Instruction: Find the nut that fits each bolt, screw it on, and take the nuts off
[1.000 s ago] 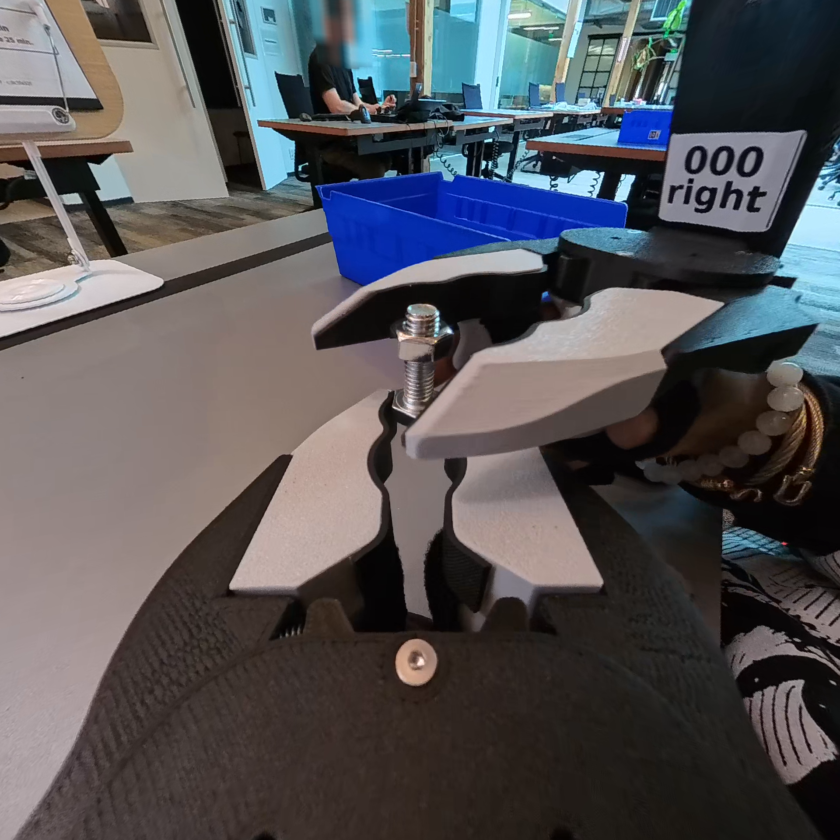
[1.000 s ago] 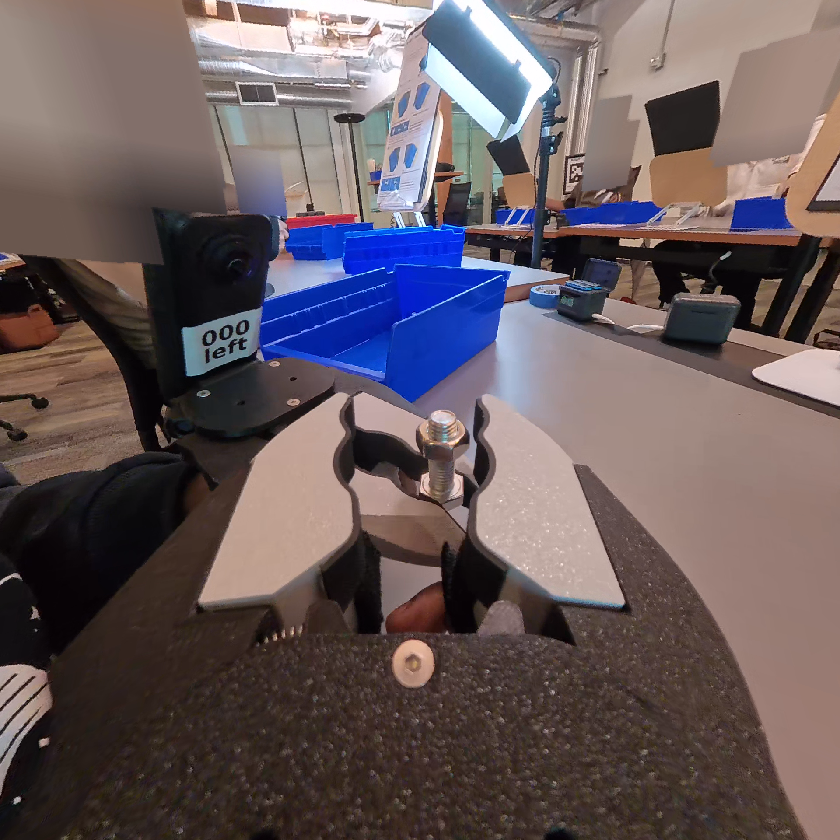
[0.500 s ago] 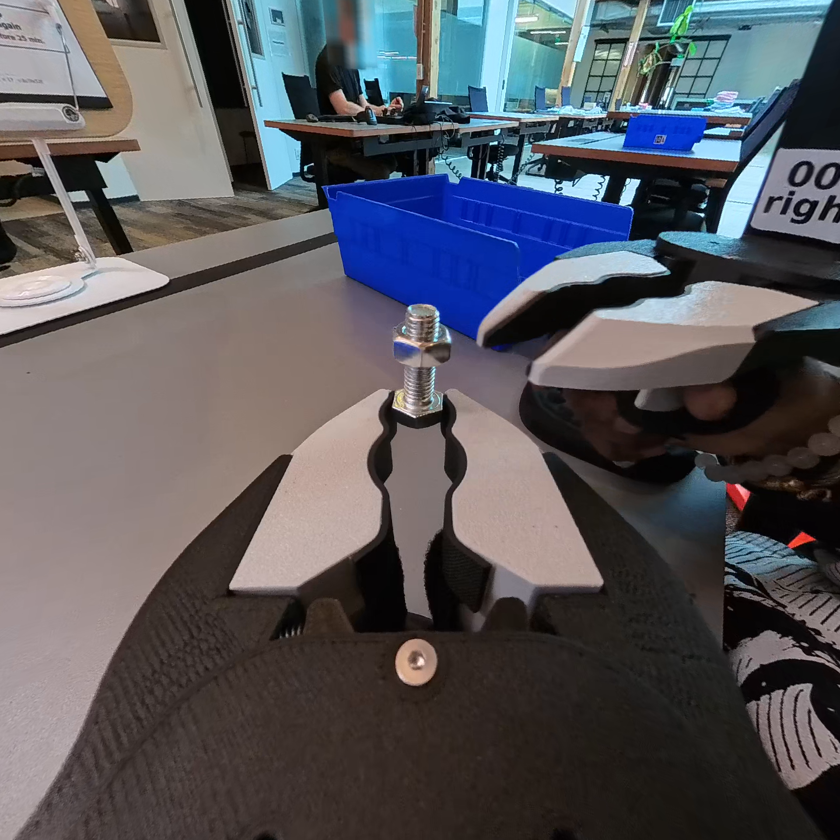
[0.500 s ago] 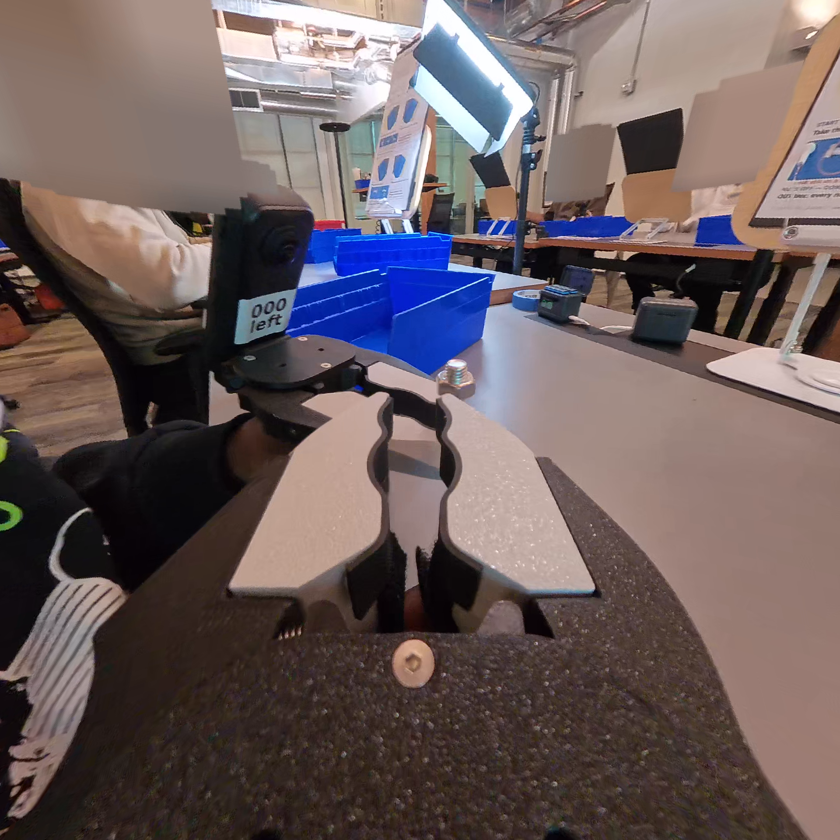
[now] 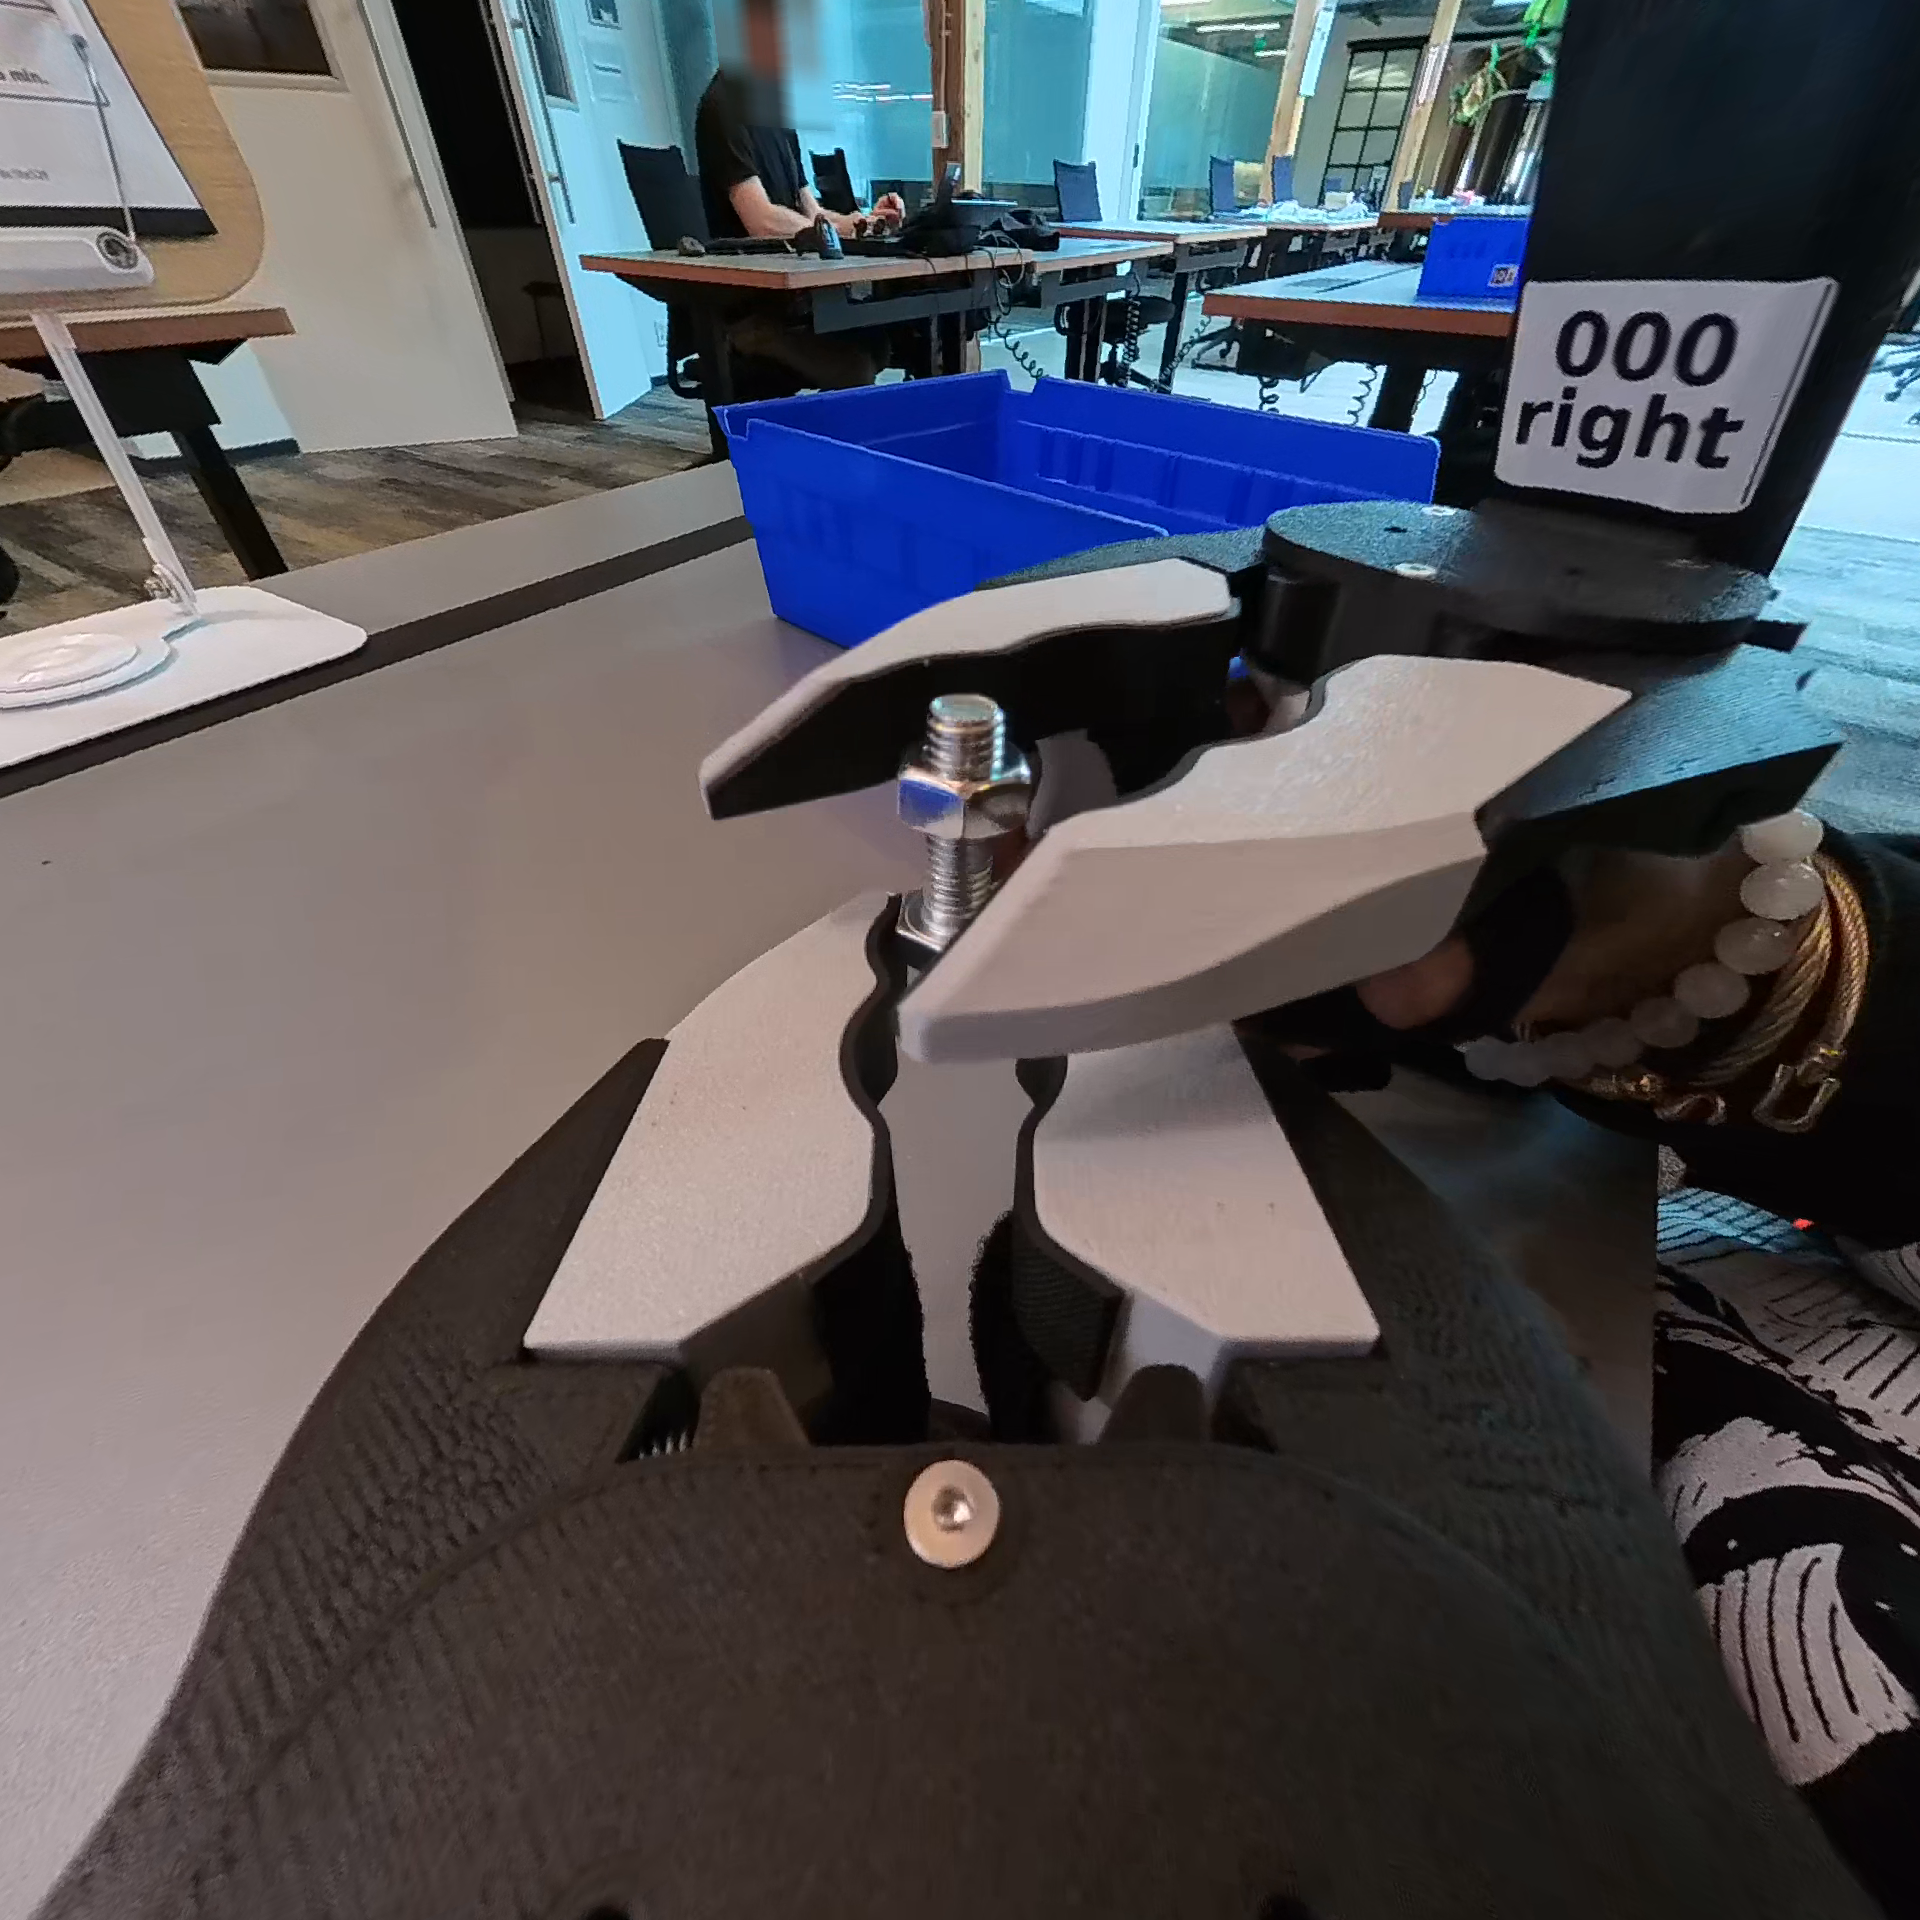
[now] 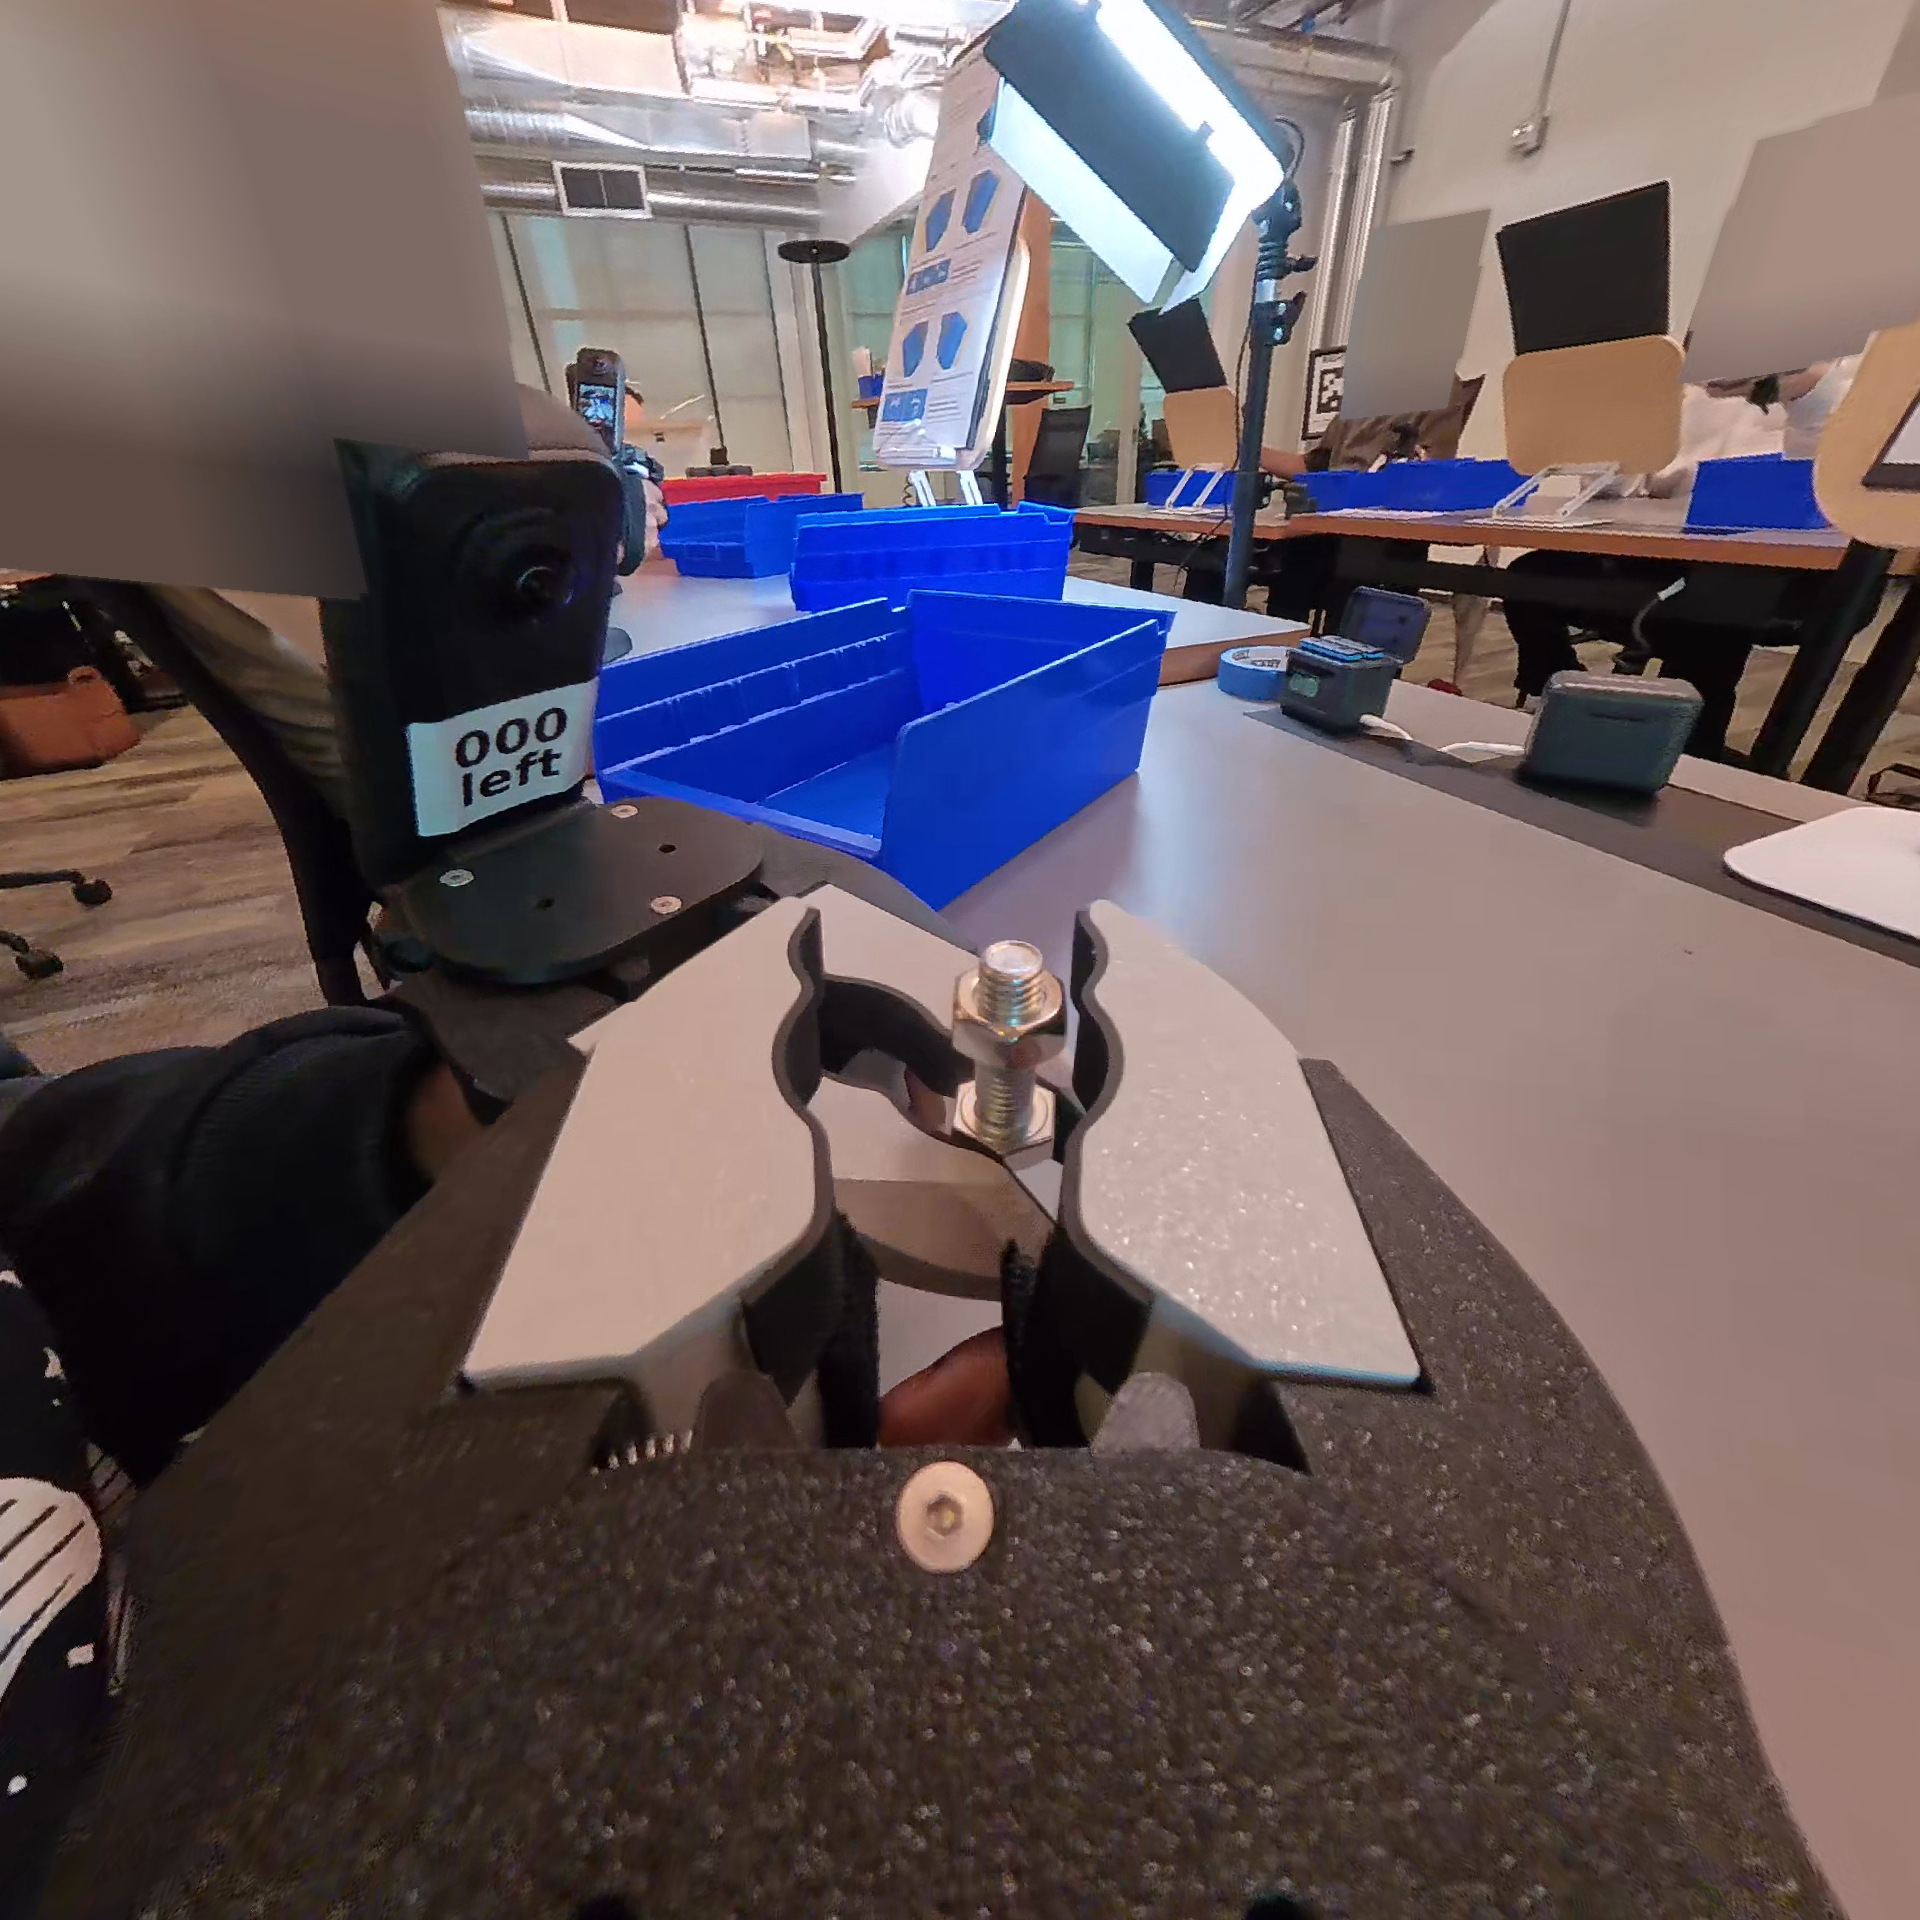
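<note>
While left jaws grip the bolt [image 5: 961,883], right jaws [image 6: 945,997] returned, reopened around the nut [image 5: 964,798], seemingly untouching.

Grey table [image 6: 1455,1039]: blue bin [image 6: 1018,769], tape roll [image 6: 1252,670], white pad [image 5: 156,665].

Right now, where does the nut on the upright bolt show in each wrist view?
Left wrist view: nut at centre, above the left gripper, between the right gripper's fingers.
Right wrist view: nut just above centre, between this gripper's open fingers.
Shared landmark: blue bin behind it.
</note>
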`<act>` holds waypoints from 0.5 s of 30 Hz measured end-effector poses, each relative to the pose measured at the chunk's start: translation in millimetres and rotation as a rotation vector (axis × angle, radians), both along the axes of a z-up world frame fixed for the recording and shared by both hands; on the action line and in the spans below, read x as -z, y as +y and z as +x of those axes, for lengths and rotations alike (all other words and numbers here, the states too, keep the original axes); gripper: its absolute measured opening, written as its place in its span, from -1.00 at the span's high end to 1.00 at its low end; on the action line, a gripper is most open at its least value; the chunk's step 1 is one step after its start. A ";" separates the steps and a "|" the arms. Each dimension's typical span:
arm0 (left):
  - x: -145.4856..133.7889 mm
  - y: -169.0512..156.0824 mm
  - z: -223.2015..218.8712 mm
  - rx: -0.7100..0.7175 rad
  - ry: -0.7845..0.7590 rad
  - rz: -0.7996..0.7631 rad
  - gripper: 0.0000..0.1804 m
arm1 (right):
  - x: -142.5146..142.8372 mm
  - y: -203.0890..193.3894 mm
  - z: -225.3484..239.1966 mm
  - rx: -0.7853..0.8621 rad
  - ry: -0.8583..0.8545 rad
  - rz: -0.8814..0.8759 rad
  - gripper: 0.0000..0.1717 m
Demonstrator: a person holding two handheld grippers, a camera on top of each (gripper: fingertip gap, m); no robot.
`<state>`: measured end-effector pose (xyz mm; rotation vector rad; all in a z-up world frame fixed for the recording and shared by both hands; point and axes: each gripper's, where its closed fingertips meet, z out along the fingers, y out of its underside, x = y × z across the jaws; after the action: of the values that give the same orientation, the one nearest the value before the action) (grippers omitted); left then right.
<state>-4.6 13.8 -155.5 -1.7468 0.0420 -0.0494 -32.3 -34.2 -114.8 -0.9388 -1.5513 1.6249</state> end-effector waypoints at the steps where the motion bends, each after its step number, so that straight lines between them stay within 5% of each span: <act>1: 0.0 -0.1 -0.3 -0.001 -0.001 0.000 0.80 | -0.2 -0.4 1.1 0.000 0.003 0.004 0.48; 7: -1.3 -0.8 -2.2 -0.007 -0.019 0.009 0.80 | 0.2 9.4 20.2 0.063 0.012 0.016 0.51; 10: -1.2 -0.6 -3.0 -0.012 -0.023 0.008 0.80 | 1.0 6.7 41.9 0.026 0.024 0.016 0.78; 15: -0.4 -0.1 -2.3 -0.014 -0.012 0.002 0.80 | -2.2 9.5 53.1 0.035 0.019 0.126 0.79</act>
<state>-7.0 13.7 -155.1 -1.7445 0.0213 -0.0500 20.8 -24.7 -112.6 -0.8756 -1.5953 1.4893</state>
